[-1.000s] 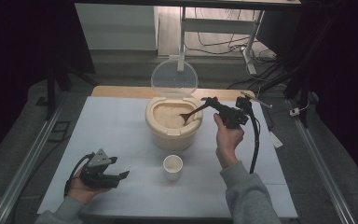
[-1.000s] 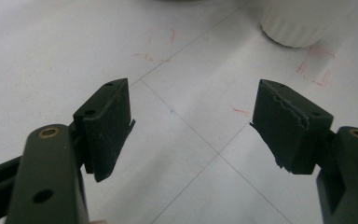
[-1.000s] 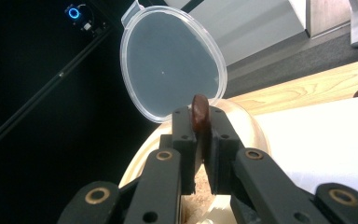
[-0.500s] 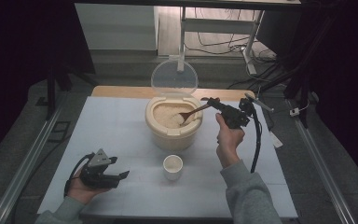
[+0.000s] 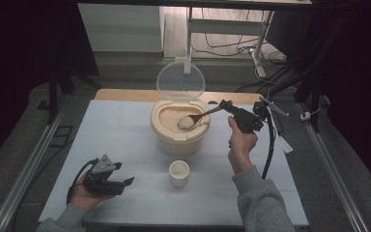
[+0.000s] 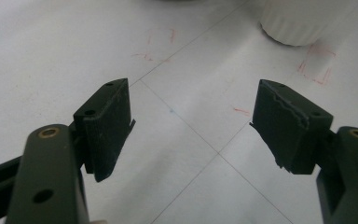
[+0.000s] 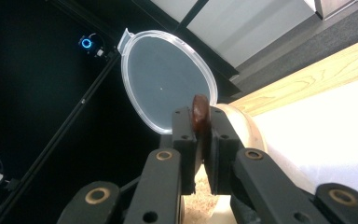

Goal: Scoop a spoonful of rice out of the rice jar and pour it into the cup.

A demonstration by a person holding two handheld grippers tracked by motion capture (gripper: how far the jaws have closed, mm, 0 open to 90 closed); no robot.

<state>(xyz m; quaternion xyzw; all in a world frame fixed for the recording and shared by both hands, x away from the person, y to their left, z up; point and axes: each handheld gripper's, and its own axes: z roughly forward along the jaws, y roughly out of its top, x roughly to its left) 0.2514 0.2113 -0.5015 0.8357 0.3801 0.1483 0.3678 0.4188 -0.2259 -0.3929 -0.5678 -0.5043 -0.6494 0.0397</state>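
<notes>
Jaws of the right gripper [image 5: 227, 104] pinch the handle of a wooden spoon [image 5: 198, 117] in the high view, and the spoon's bowl, heaped with rice, hangs over the open rice container [image 5: 179, 129] at the middle of the desk [image 5: 125, 130]. That container's clear lid [image 5: 180, 80] stands upright behind it. The right hand [image 5: 240, 145] grips the tool from below, right of the container, with a black cable looping down beside the wrist. A small white cup [image 5: 179, 172] stands on the desk just in front of the container, near the person's edge. The left gripper [image 5: 125, 182] lies low at the near left of the desk in the left hand [image 5: 84, 193], its jaws spread and holding nothing, well apart from the cup.

Seen in the left gripper view, the two black jaws stand wide apart over the bare white desk [image 6: 51, 56], which carries thin seam lines and faint red marks. The ribbed base of the white cup [image 6: 298, 23] sits at the top right, beyond the jaws.

Looking along the right gripper [image 7: 202, 140] in its own view, the jaws are pressed together on the brown spoon handle [image 7: 199, 114], whose end pokes up between them. The clear lid [image 7: 165, 79] rises behind, and the tan container rim [image 7: 251, 130] curves to the right, with rice visible low between the jaw arms.
</notes>
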